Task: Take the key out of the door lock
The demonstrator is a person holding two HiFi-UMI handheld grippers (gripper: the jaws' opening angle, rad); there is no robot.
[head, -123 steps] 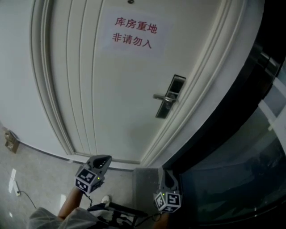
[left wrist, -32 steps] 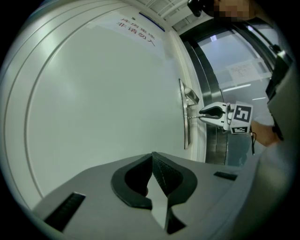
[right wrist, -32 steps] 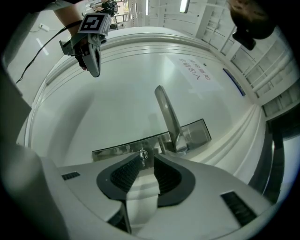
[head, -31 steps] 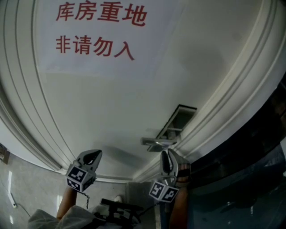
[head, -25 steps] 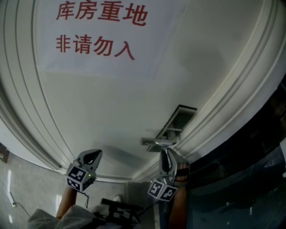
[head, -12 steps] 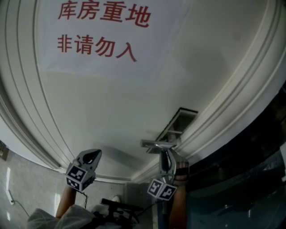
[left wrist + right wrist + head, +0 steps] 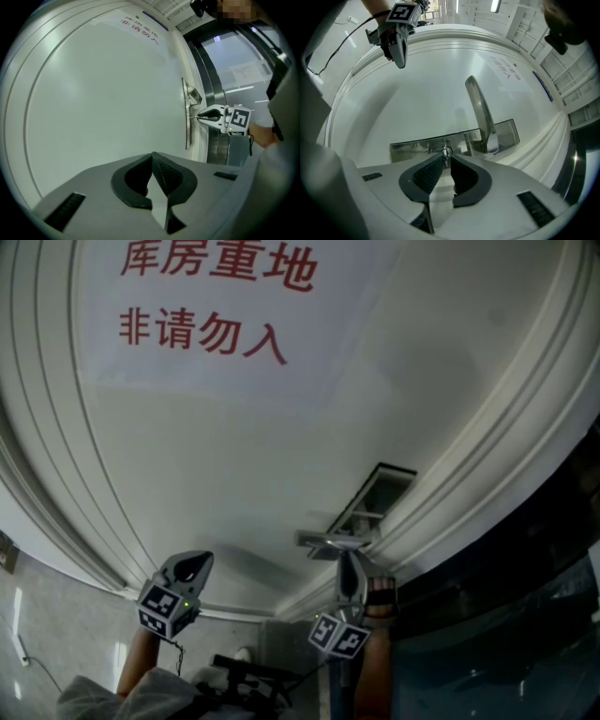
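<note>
My right claw [image 7: 445, 160] is pinched onto the key [image 7: 446, 152], which sits in the lock plate [image 7: 415, 146] just beside the door handle [image 7: 480, 110]. In the right gripper view the key is dead at 12 o'clock off my tips. Its shaft runs straight into the door [image 7: 234, 456], pretty much in line with the claw. So I reckon the pull has to go straight back, no sideways wiggle. Left claw [image 7: 152, 161] is closed on nothing, well off at 9 o'clock in the head view.
</note>
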